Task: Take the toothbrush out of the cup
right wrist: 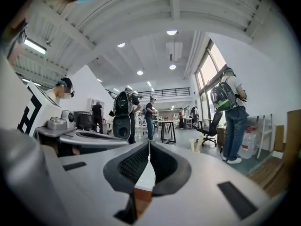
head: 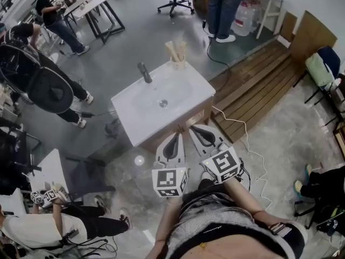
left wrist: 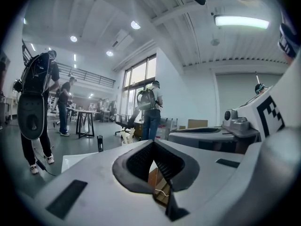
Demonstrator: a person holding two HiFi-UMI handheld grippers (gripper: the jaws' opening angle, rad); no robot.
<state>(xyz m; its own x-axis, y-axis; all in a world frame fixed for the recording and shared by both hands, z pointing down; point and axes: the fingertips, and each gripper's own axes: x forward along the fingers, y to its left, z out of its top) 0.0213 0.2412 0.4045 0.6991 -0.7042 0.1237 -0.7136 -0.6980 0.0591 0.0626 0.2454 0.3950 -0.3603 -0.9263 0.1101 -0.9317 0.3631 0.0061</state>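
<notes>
A white washbasin top is being carried by a wooden cabinet that is being borne by the grey floor, while a pale cup is being supported at the top's far right corner and a dark tap is being held upright at its far edge, behind the drain.

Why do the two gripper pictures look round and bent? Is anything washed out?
Left gripper view: fisheye bending, black corners, the ceiling lamp glares white. Right gripper view: same curving, the window looks washed out. Head view: even light, the white sink sharp, only the room's edges bowed.
</notes>
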